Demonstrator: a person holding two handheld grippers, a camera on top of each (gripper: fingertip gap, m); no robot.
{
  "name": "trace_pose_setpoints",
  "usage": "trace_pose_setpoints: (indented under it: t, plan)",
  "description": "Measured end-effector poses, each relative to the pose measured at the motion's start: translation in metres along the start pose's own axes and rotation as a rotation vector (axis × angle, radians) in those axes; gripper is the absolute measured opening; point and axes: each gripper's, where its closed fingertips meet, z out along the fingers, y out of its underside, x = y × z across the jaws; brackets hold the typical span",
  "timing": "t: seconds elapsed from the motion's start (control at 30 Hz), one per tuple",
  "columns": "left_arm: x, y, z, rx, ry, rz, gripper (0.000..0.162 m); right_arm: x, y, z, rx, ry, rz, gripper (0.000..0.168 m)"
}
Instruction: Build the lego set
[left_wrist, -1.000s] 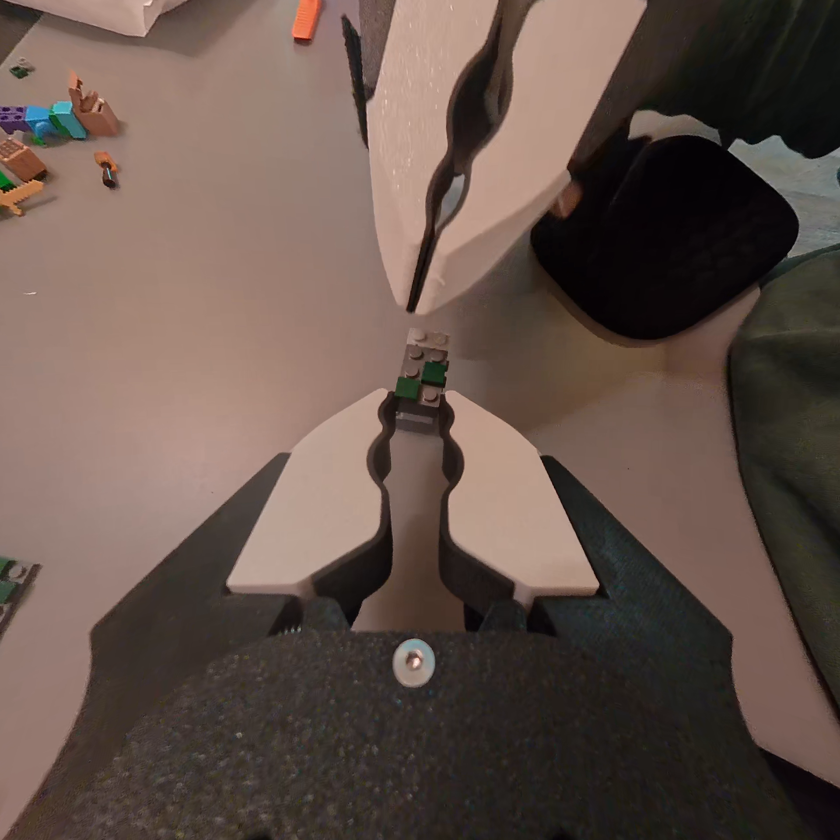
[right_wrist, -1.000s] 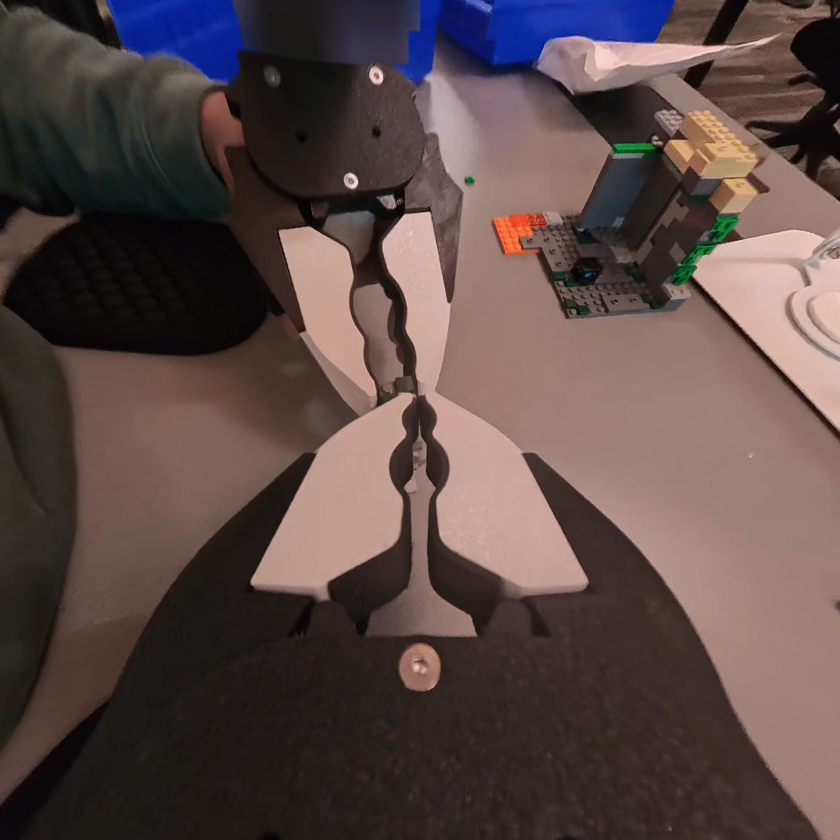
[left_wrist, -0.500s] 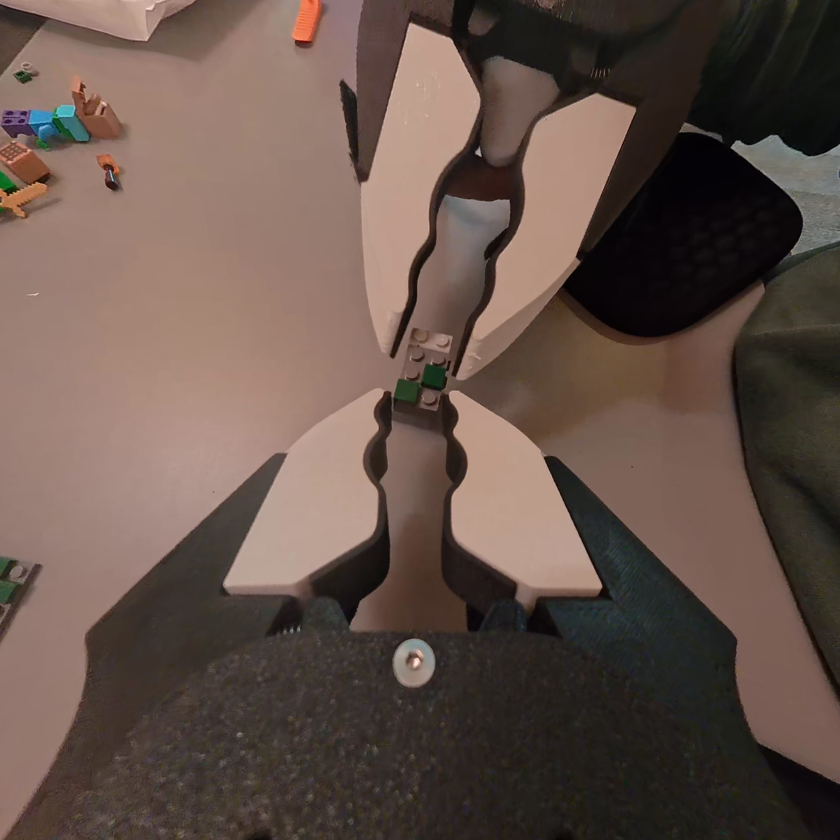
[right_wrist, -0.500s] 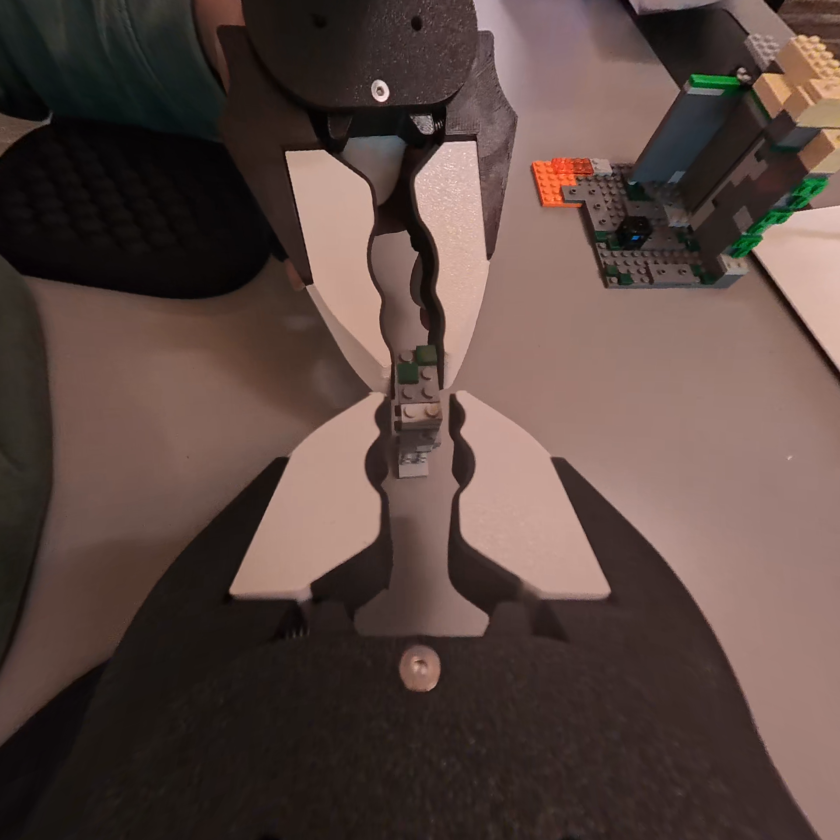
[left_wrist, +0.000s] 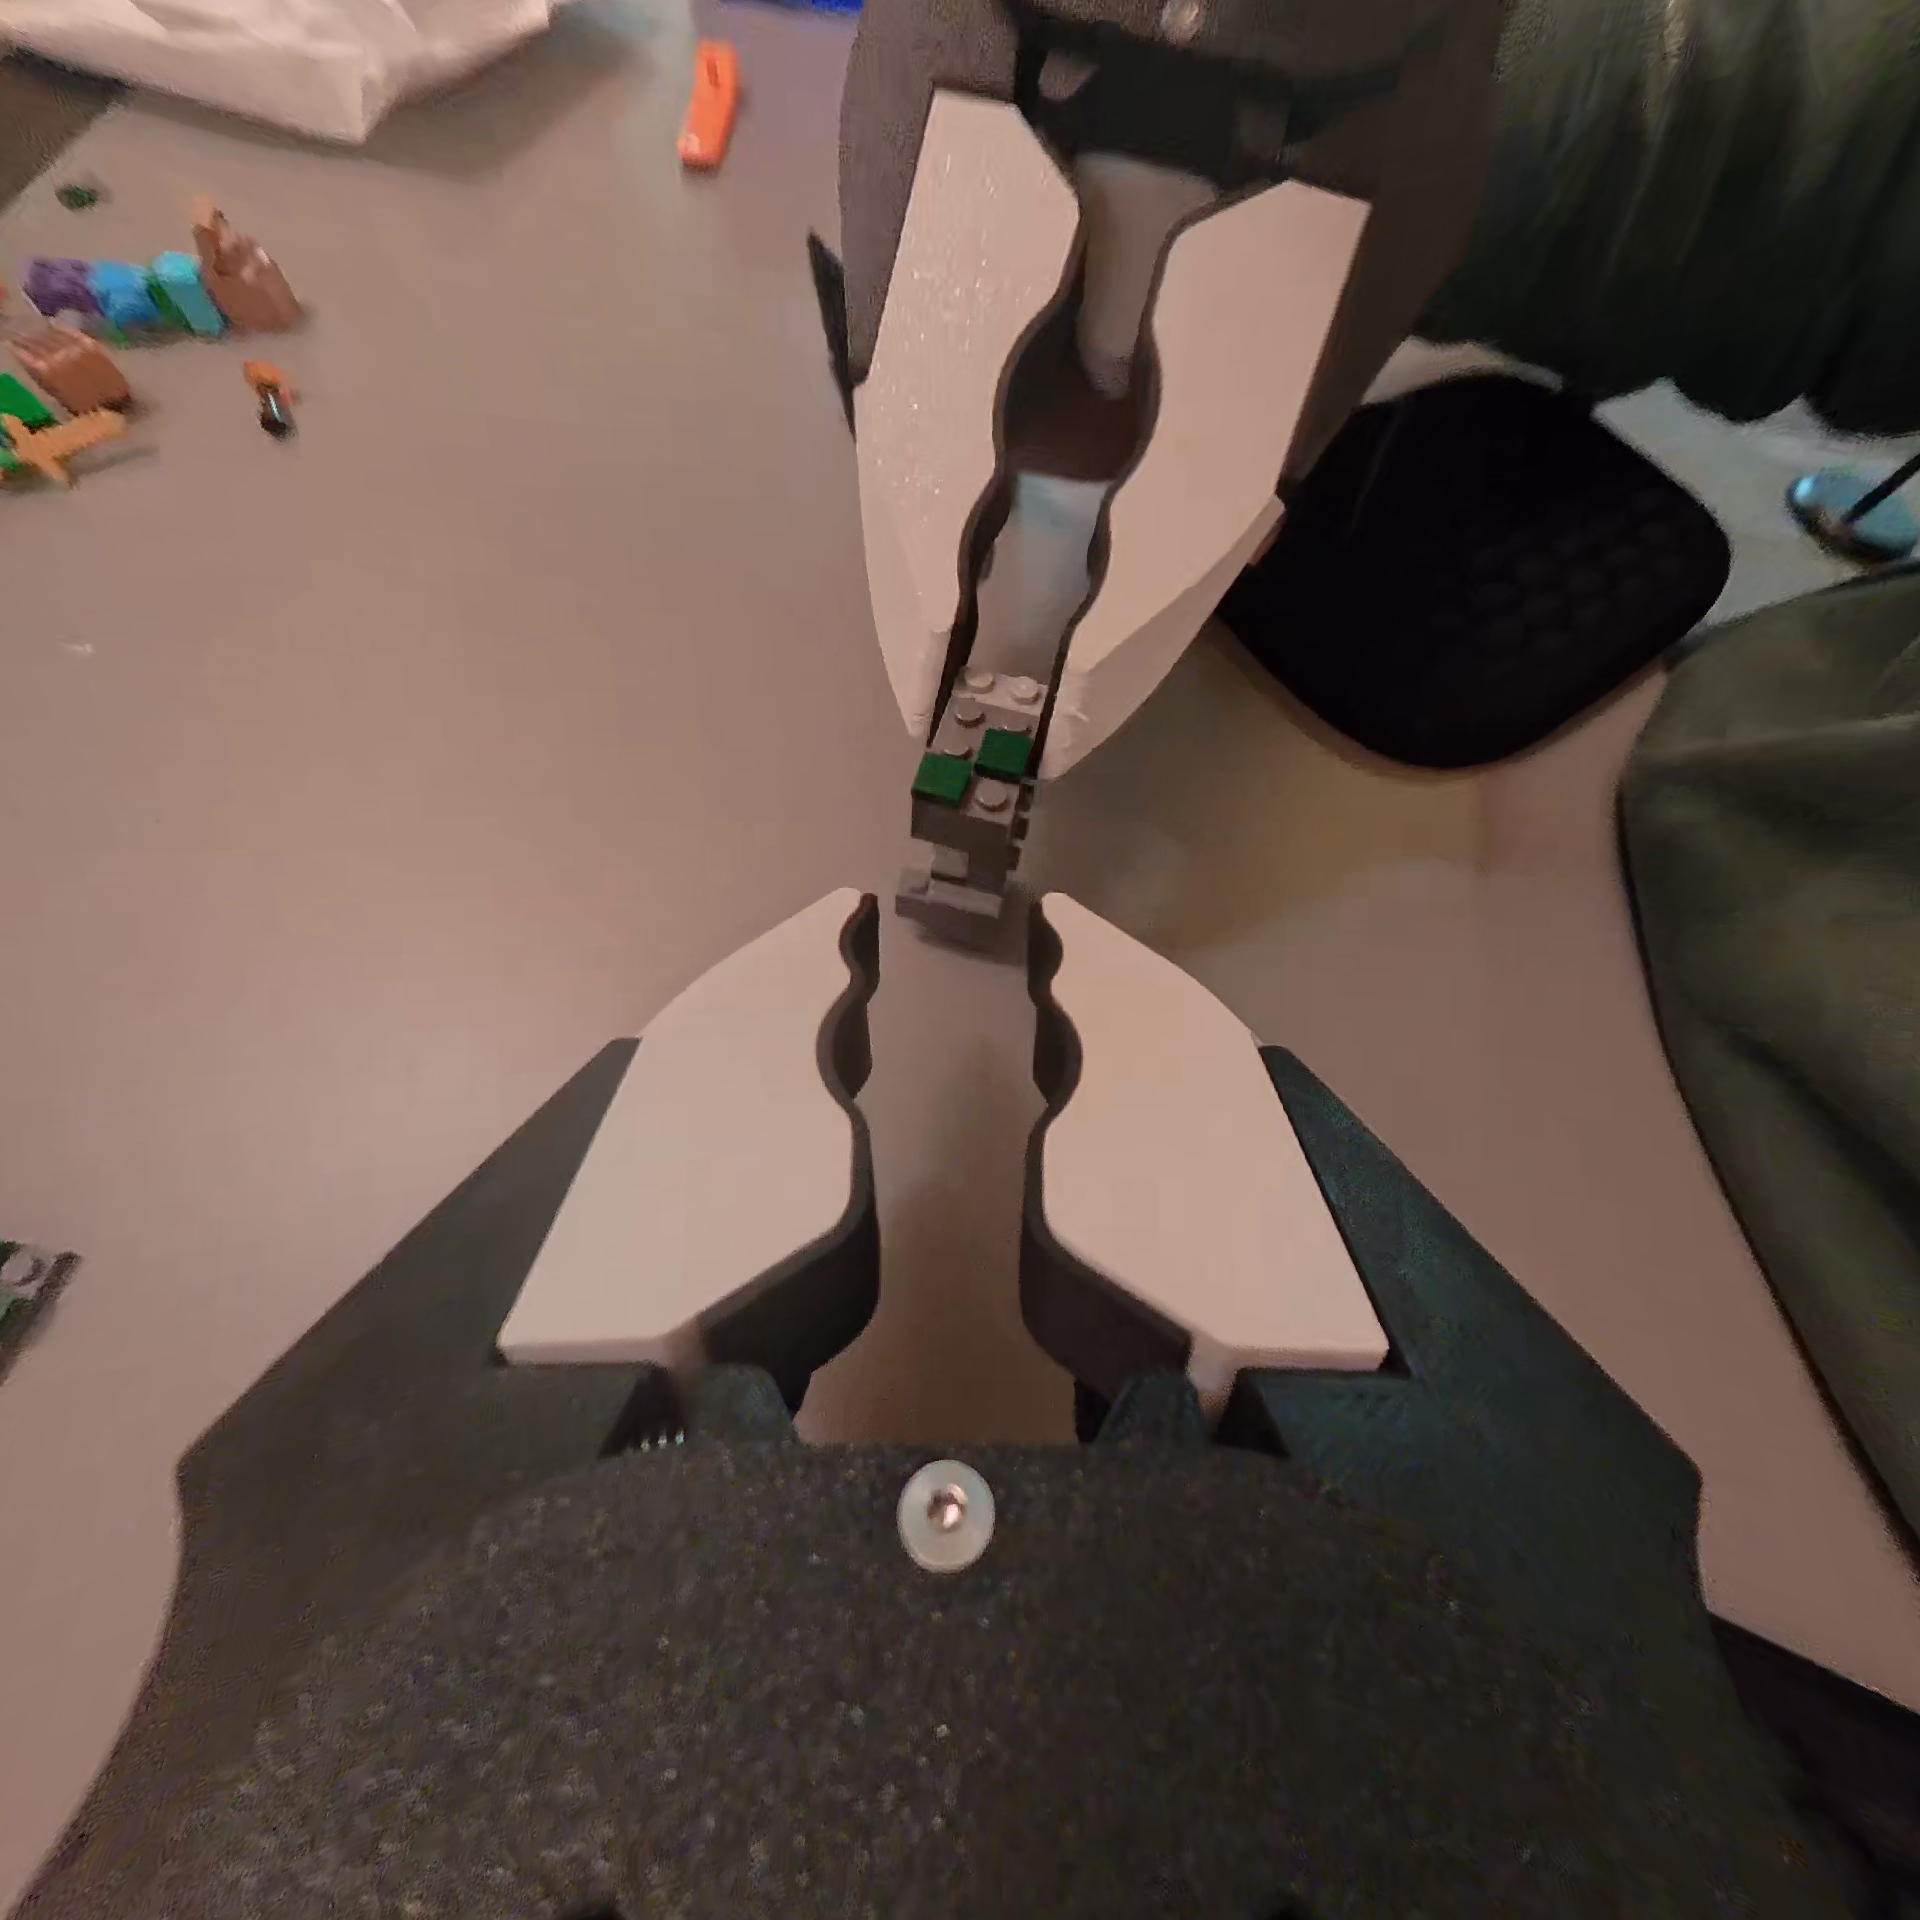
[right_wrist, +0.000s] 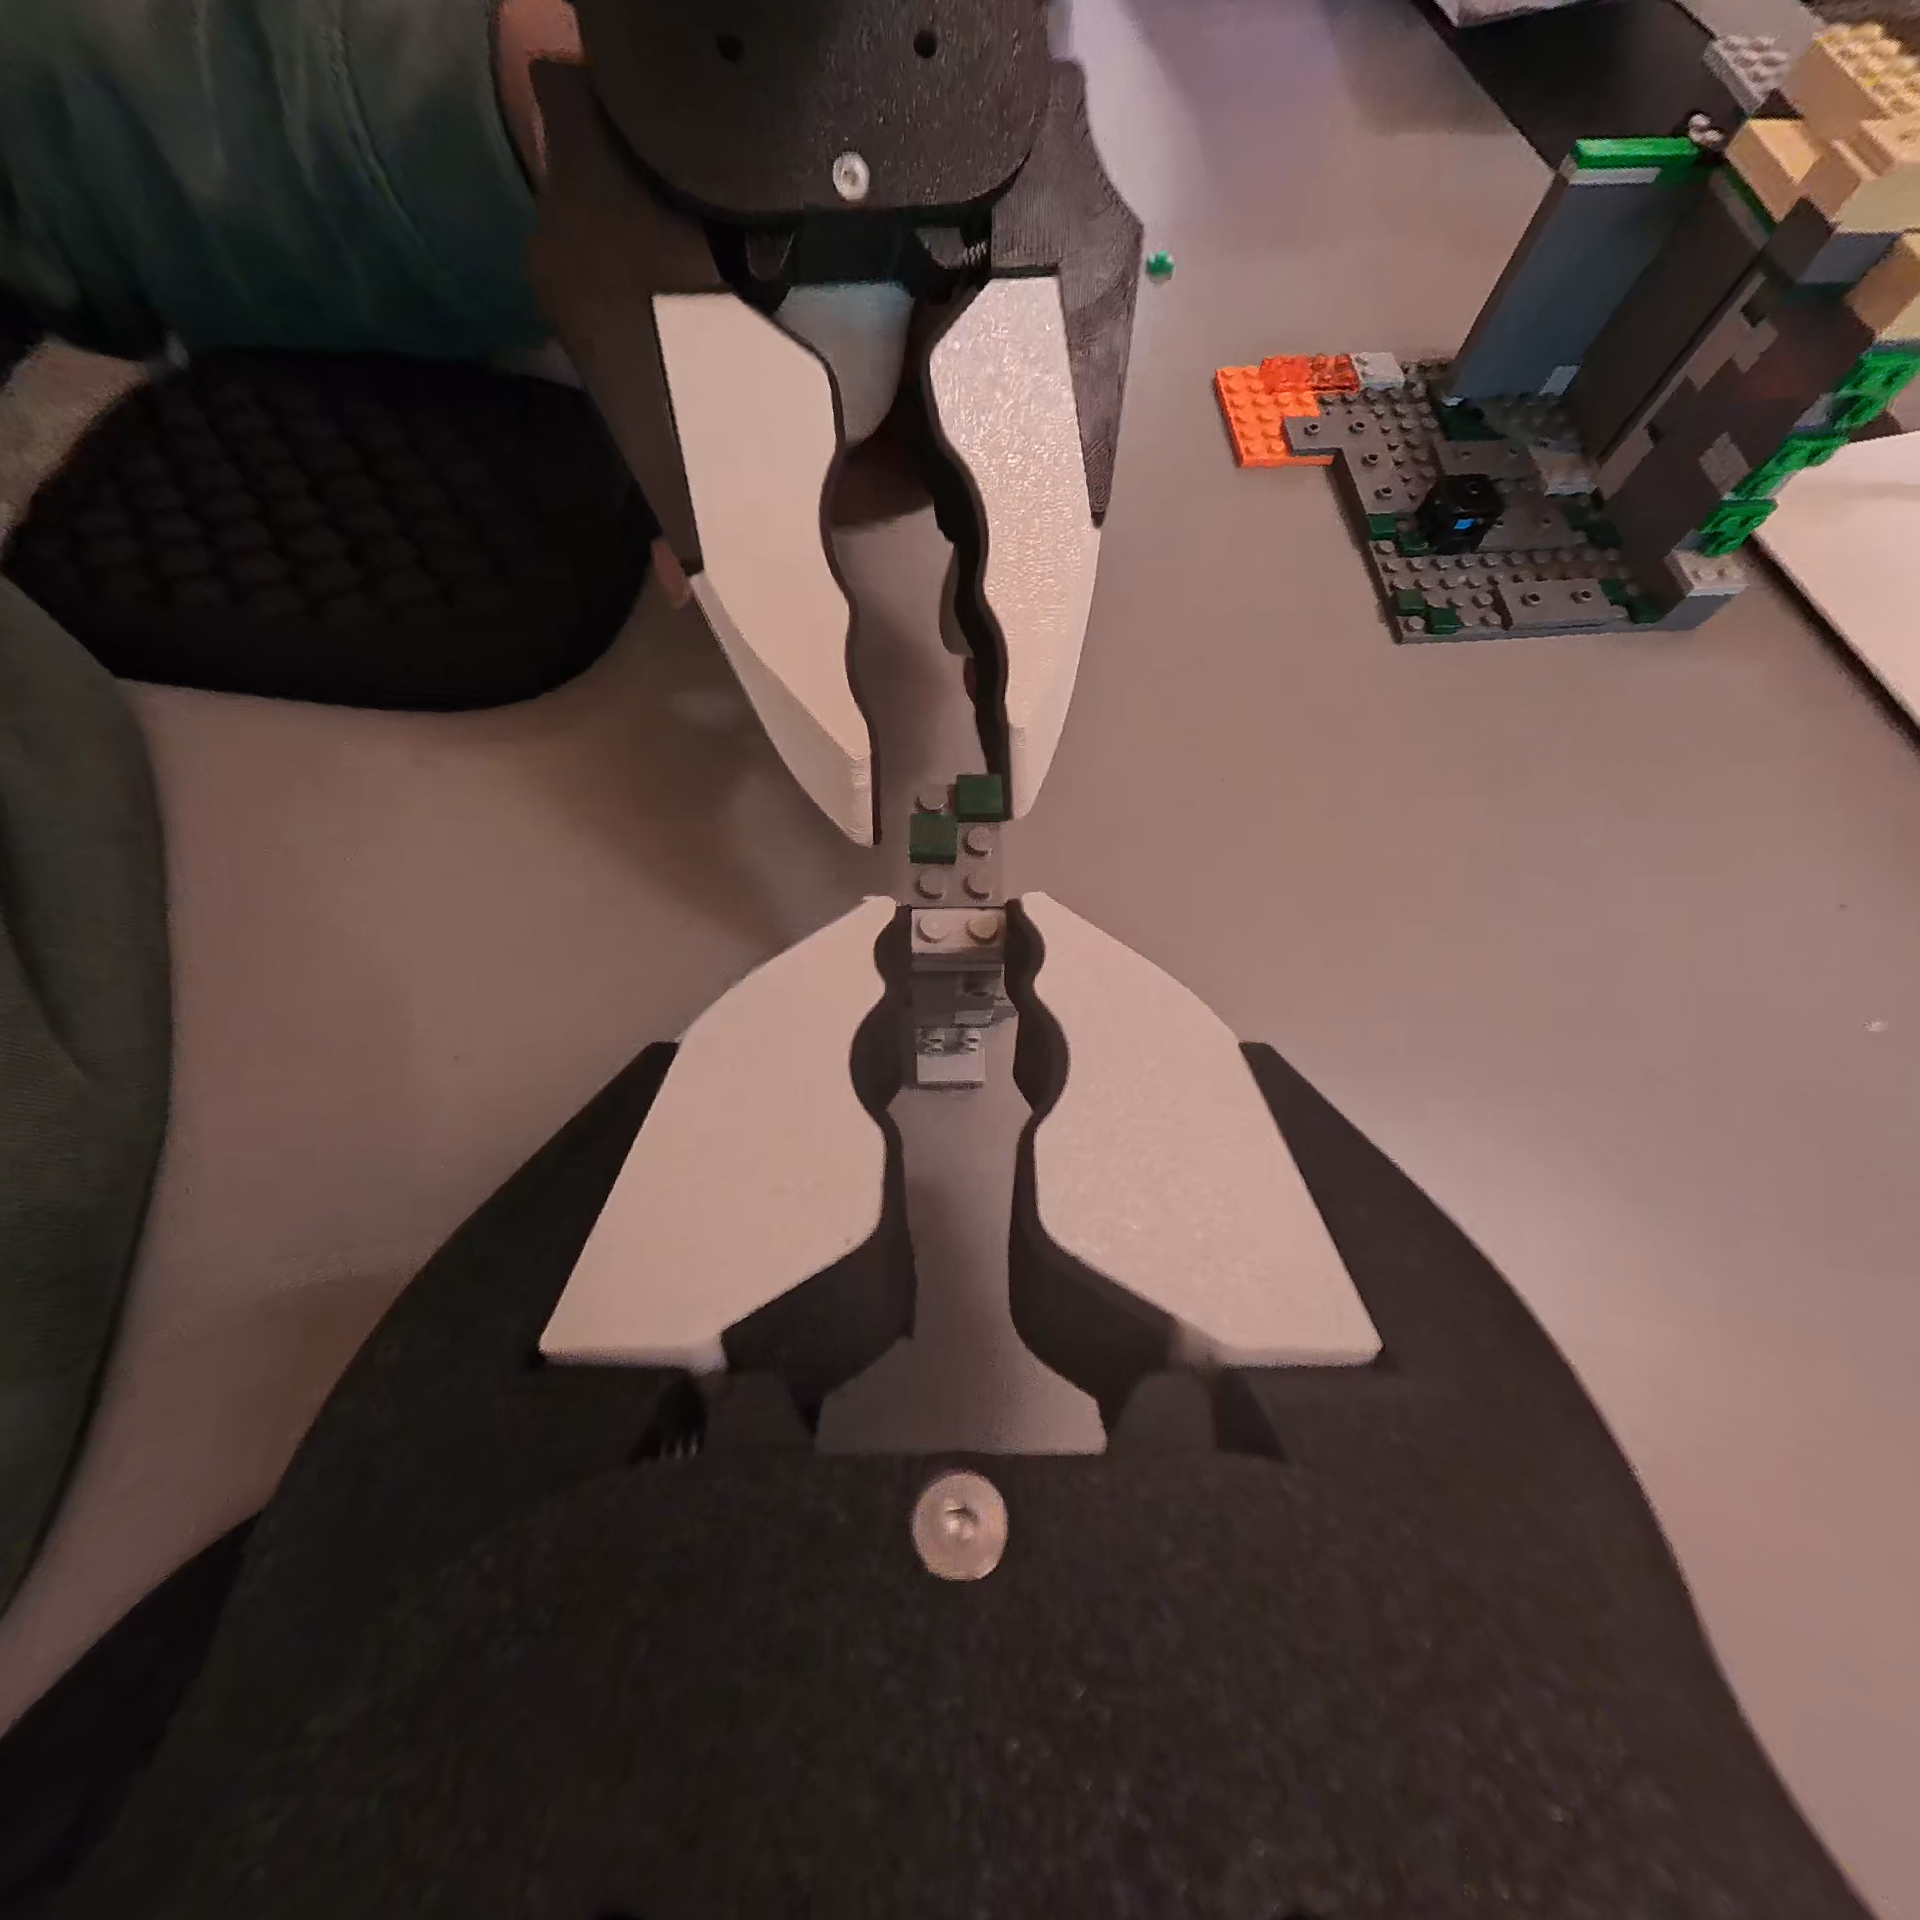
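Since 0.5 s ago the left gripper (left_wrist: 951, 909) has let go of the small grey brick stack (left_wrist: 971, 821) and drawn back, its fingers now spread with the stack's near end just ahead of their tips. In the right wrist view, the right gripper (right_wrist: 948, 914) pinches the stack's other end between its tips, holding it above the grey table (right_wrist: 1351, 935). 2 dark green tiles (right_wrist: 956, 816) sit on the stack's top. Farther off, at the upper right of that view, stands the partly built grey model (right_wrist: 1621, 457) with an orange plate (right_wrist: 1262, 410). Loose coloured bricks (left_wrist: 135, 322) lie at the upper left of the left wrist view, an orange brick separator (left_wrist: 710, 104) beyond them.
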Motion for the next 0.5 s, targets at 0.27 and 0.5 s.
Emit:
trace_pose_setpoints:
  t: [0.27,0.5]
  plan:
    - [0.008,-0.038,-0.02,0.307,-0.042,0.189,0.043,0.003,-0.031,-0.031,0.17,-0.256,0.315,0.016]
    - [0.016,-0.042,-0.013,0.311,-0.154,0.377,0.054,0.001,-0.056,-0.051,0.273,-0.506,0.591,0.016]
